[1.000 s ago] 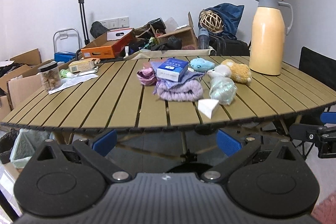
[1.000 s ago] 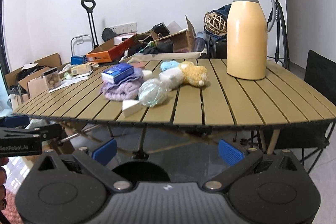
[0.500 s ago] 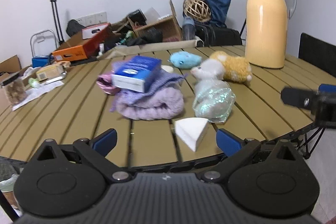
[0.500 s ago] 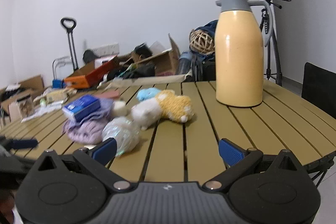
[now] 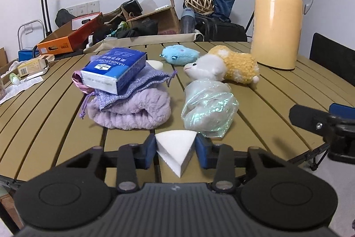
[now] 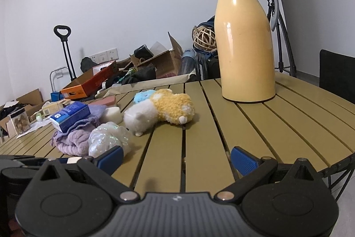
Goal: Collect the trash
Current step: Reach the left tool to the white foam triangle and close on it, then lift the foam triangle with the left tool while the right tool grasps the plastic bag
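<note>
My left gripper (image 5: 175, 149) is closing on the white foam wedge (image 5: 175, 148), its blue pads pressed against the two flat sides of the piece, which sits at the near edge of the slatted table (image 5: 277, 108). Just past the wedge, a little to the right, lies a crumpled iridescent plastic bag (image 5: 209, 109); just past it to the left is a folded lilac towel (image 5: 131, 110) with a blue handkerchief box (image 5: 114, 69) stacked on top. Farther out are a white and yellow plush toy (image 5: 224, 67) and a small blue plush (image 5: 179, 54), and beyond them to the right a tall yellow thermos jug (image 5: 278, 12) stands upright. My right gripper (image 6: 177, 159) hangs with its jaws wide apart and nothing between them, over bare slats at the table's near edge. To its left the plastic bag sits just beyond the left blue pad, with the towel and box beside it; the plush toy lies ahead, and the jug stands farther ahead to the right.
</note>
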Demonstrator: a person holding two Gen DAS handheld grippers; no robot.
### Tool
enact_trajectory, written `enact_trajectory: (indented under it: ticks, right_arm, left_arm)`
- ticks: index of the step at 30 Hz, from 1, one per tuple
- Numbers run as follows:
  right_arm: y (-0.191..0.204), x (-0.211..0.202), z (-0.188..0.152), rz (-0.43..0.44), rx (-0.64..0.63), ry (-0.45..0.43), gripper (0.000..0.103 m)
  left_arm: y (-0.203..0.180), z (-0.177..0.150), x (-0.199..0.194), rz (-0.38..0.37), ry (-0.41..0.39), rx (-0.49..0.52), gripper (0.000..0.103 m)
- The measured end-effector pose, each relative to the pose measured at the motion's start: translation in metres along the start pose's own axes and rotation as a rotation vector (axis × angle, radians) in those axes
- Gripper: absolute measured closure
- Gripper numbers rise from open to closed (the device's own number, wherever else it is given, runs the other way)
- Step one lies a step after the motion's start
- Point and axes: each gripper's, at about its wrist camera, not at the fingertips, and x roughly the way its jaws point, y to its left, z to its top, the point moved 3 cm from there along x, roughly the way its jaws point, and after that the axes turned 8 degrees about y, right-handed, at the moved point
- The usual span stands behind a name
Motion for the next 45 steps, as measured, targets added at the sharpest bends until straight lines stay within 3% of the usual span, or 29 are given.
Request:
enact_trajectory:
  ticks: [7, 20, 36, 40, 45]
  right_arm:
    - [0.021, 0.004, 0.003, 0.009, -0.054, -0.014, 0.000]
    - [0.077, 0.034, 0.013, 0.011, -0.083, -0.013, 0.000]
    - [0.115, 0.079, 0.015, -0.073, -0.086, 0.013, 0.002]
    - [0.115, 0.084, 0.014, -0.083, -0.087, 0.018, 0.016]
    - [0.117, 0.086, 0.011, -0.080, -0.107, 0.039, 0.046]
  left_arm:
    - [0.012, -0.003, -0.010, 0.007, -0.027, -0.009, 0.069]
    - [0.084, -0.002, -0.030, 0.091, -0.068, -0.119, 0.069]
    - [0.135, -0.009, -0.043, 0.141, -0.073, -0.201, 0.069]
    - [0.138, -0.011, -0.045, 0.145, -0.075, -0.209, 0.069]
    - [0.141, -0.011, -0.047, 0.145, -0.076, -0.219, 0.069]
